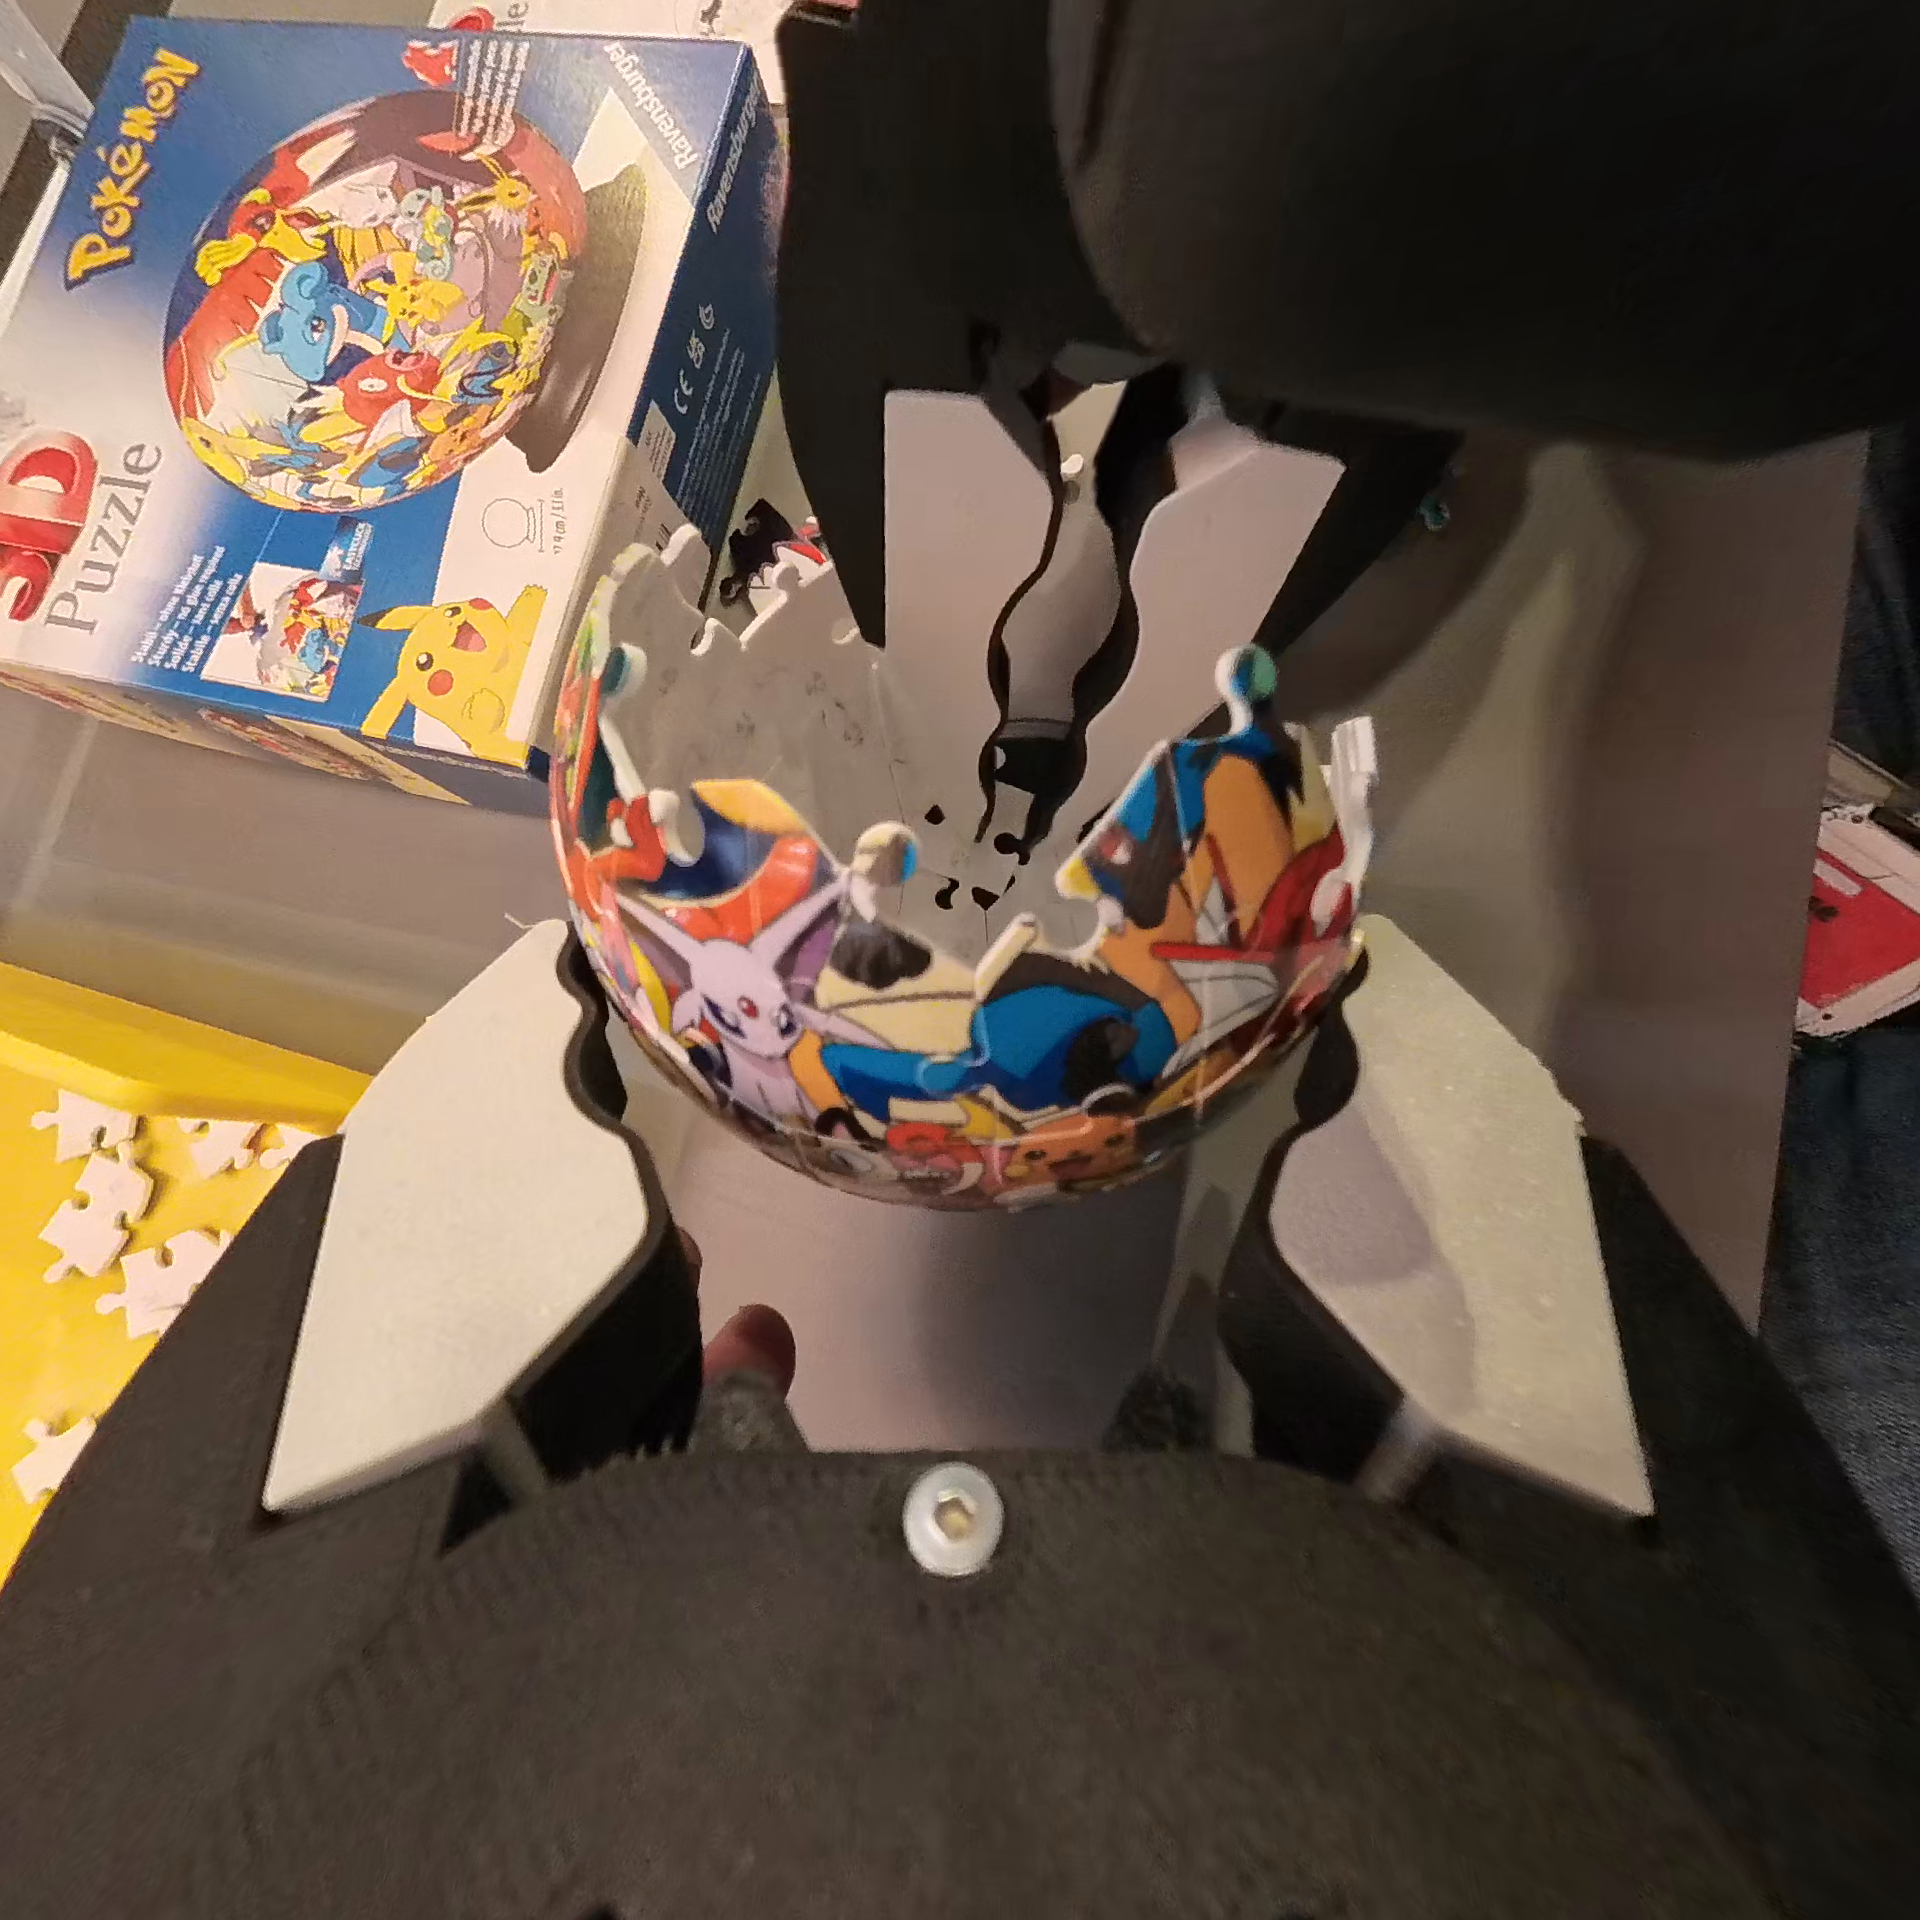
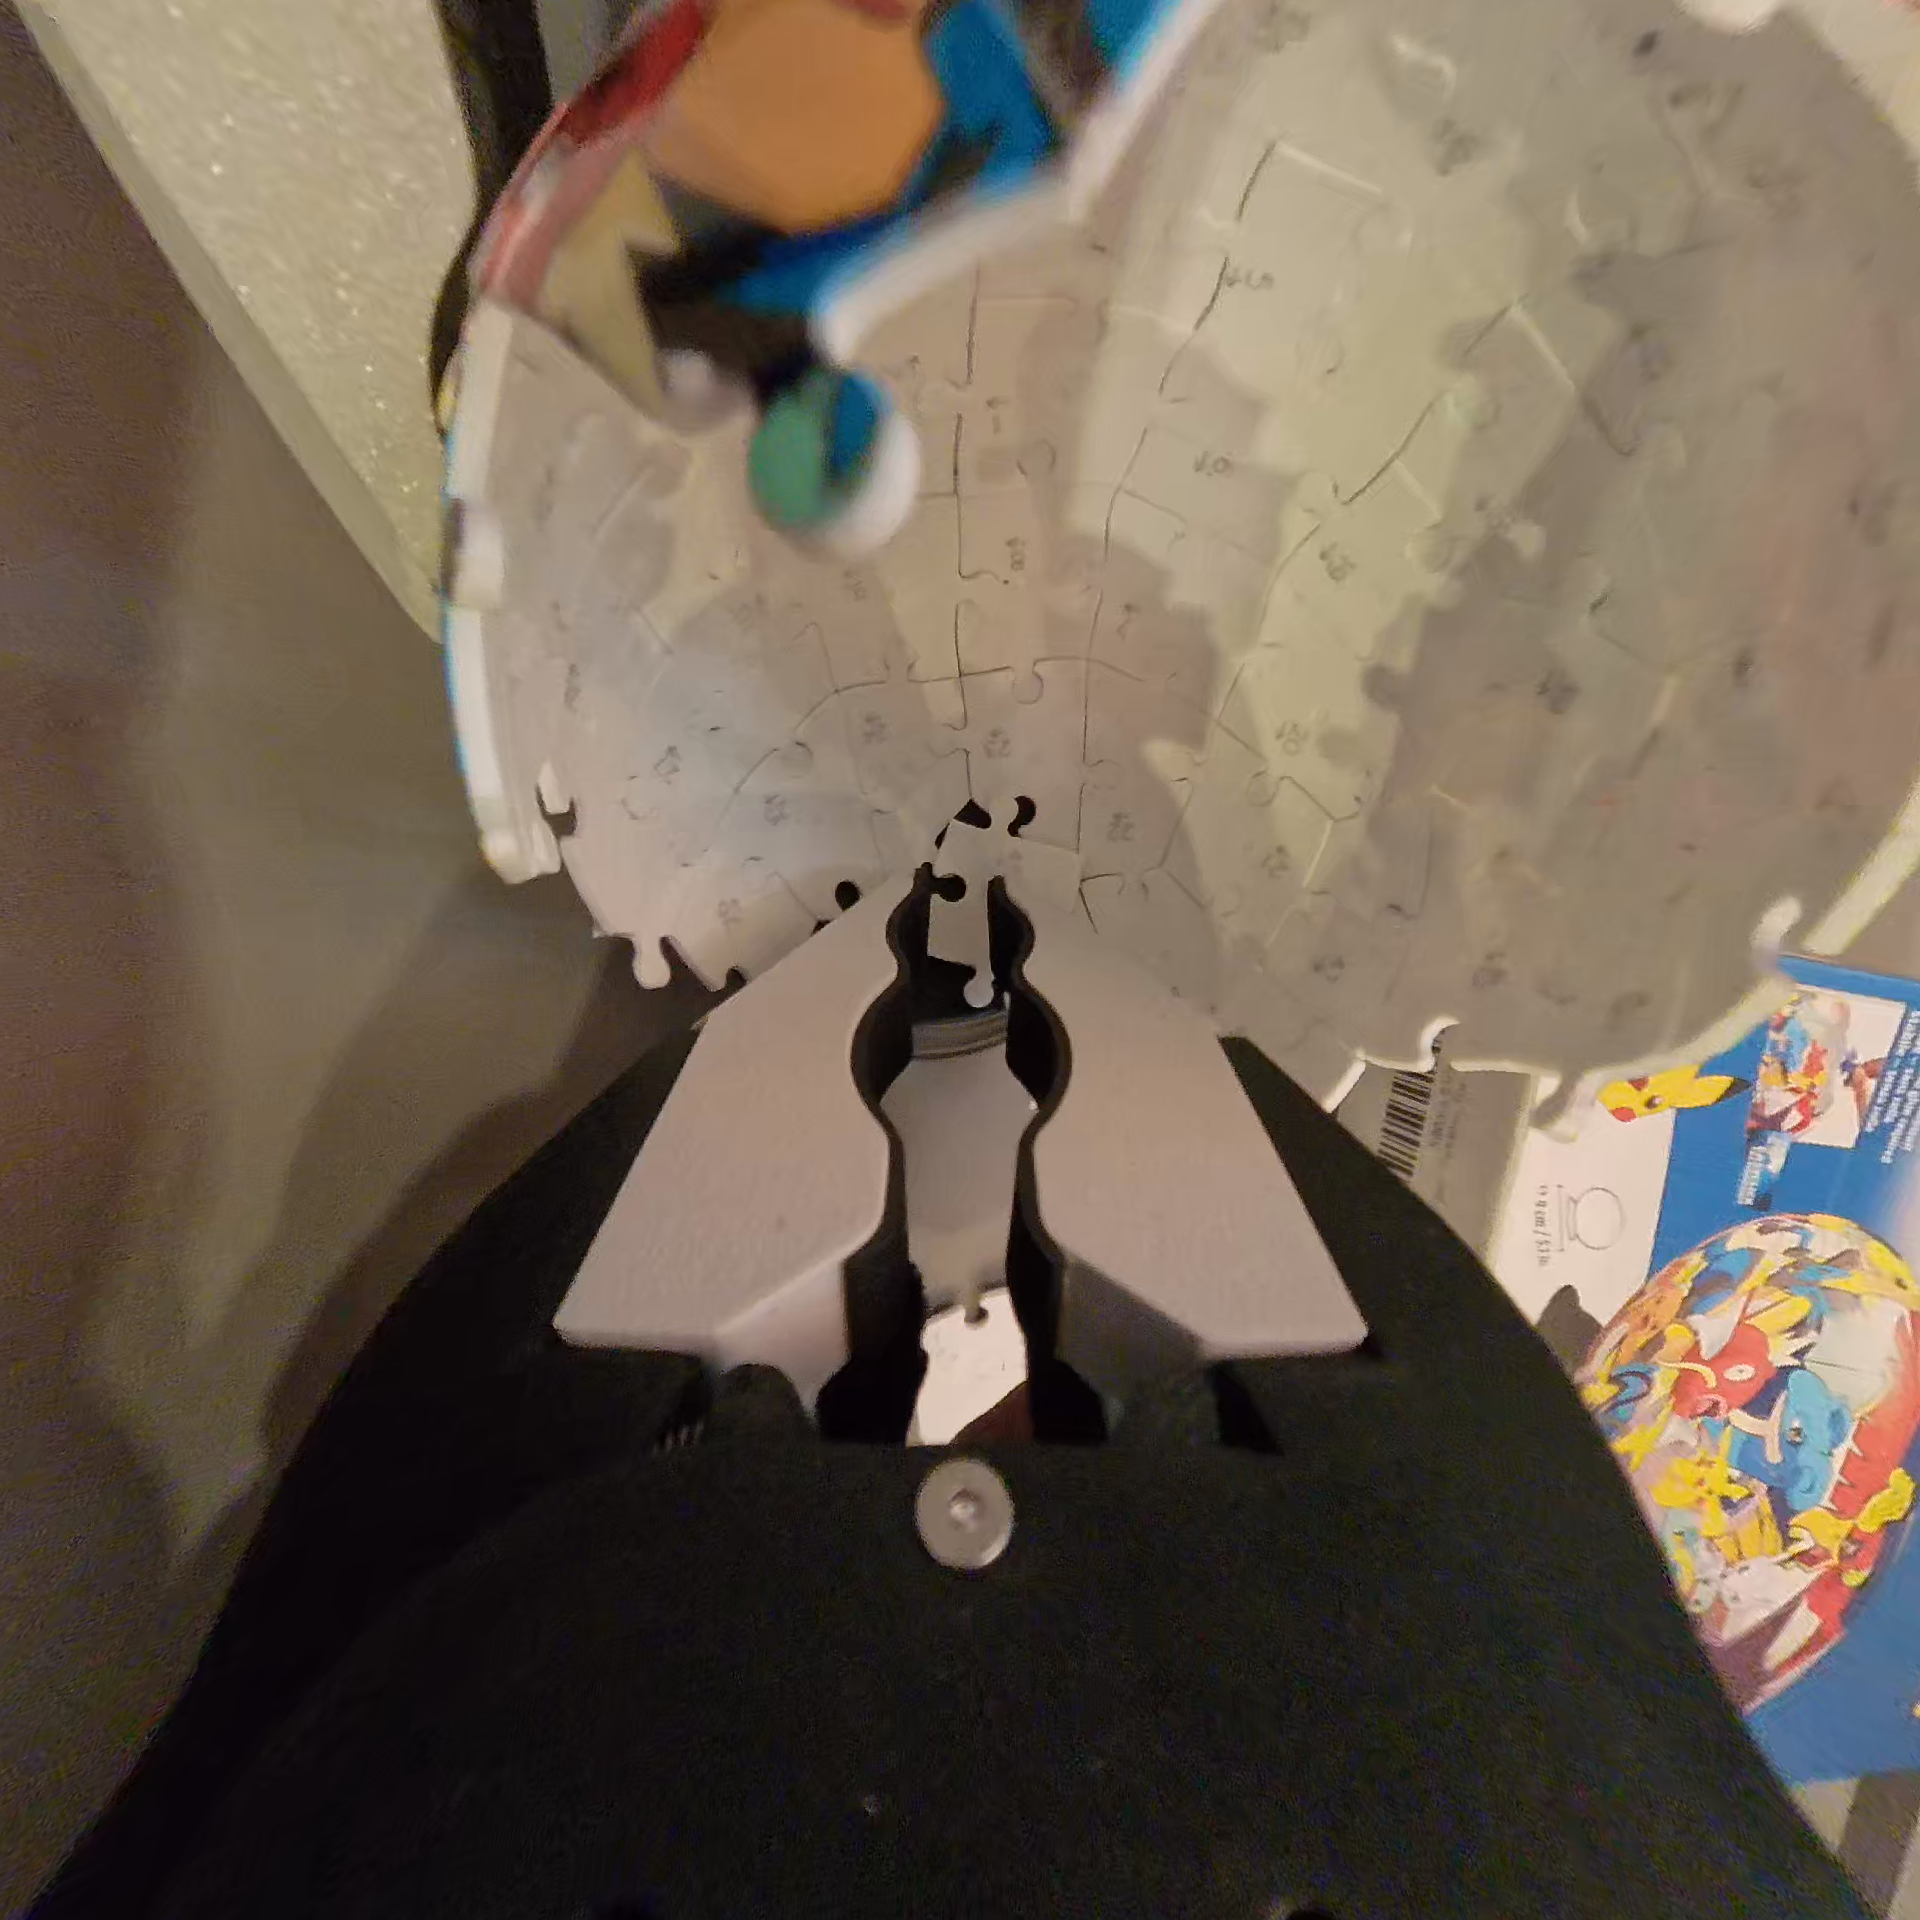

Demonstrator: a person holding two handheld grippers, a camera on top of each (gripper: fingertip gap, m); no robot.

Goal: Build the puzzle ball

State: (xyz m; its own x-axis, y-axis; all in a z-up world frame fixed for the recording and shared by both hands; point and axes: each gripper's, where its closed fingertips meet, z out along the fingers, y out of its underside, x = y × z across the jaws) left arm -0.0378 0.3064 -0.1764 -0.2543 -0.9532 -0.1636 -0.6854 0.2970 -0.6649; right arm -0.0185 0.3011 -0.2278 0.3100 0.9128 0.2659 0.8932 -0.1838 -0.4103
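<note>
The half-built puzzle ball (image 1: 935, 1018) is an open bowl with colourful cartoon prints outside and white inside. My left gripper (image 1: 961, 977) is shut on it, fingers pressing its left and right sides. My right gripper (image 1: 1013, 810) reaches down into the bowl from above, shut on a small white puzzle piece. In the right wrist view the right gripper (image 2: 961, 894) holds the piece (image 2: 956, 935) against a gap in the bowl's white inner wall (image 2: 1299, 499). The piece's printed side is hidden.
The blue puzzle box (image 1: 364, 364) lies at the back left; it also shows in the right wrist view (image 2: 1745, 1351). A yellow tray (image 1: 62, 1049) with several loose white pieces (image 1: 114, 1216) is at the left. A red-and-white object (image 1: 1860, 935) lies at the right edge.
</note>
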